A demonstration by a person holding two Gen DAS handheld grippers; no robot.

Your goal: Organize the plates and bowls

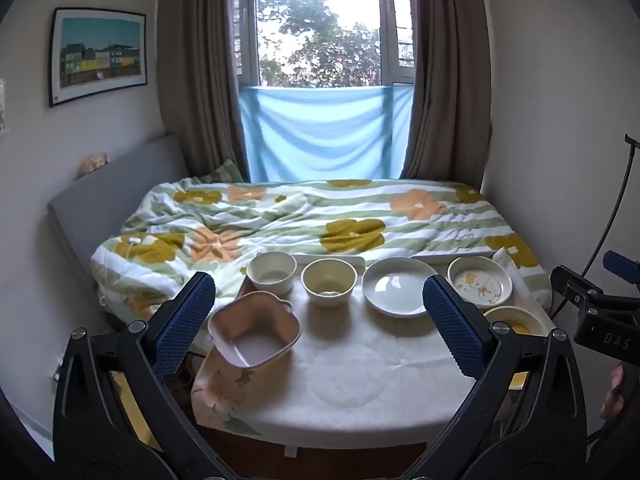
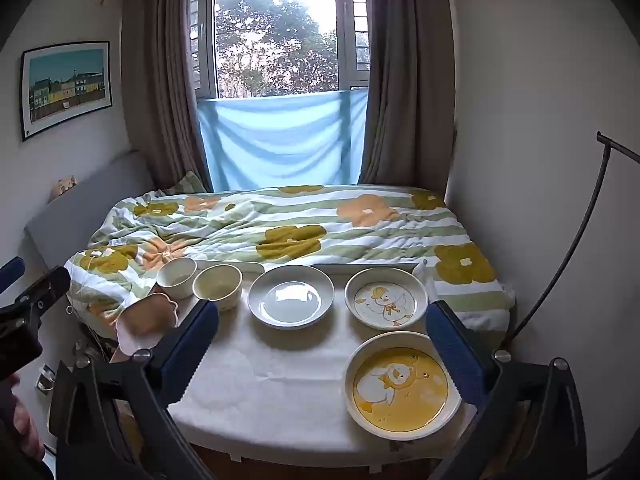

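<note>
Here, six pieces of crockery sit on a white-covered tabletop (image 2: 280, 380) at the foot of a bed. Along the far edge, from the left, stand a white bowl (image 1: 272, 273), a cream bowl (image 1: 329, 281), a plain white plate (image 1: 400, 286) and a duck-print plate (image 2: 386, 298). A pink square bowl with small handles (image 1: 255, 328) rests at the left edge, tilted, its lower rim overhanging the tabletop's side. A larger yellow duck plate (image 2: 402, 384) lies near the right front corner, just in front of the duck-print plate.

The left gripper (image 1: 318, 324) hangs above the front of the tabletop with its blue-padded fingers (image 1: 184, 320) spread wide, holding nothing; the pink bowl lies just beside the left pad. The right gripper (image 2: 322, 350) is likewise wide apart and empty, its right pad overlapping the yellow plate's rim in the right wrist view; whether it touches cannot be told.

Beyond the tabletop spreads a rumpled flowered quilt (image 2: 280, 224), then brown curtains (image 1: 192, 80) framing a window (image 1: 316, 20) with a blue cloth (image 1: 326, 132) hung across its lower part. A framed picture (image 1: 98, 56) hangs on the left wall.
</note>
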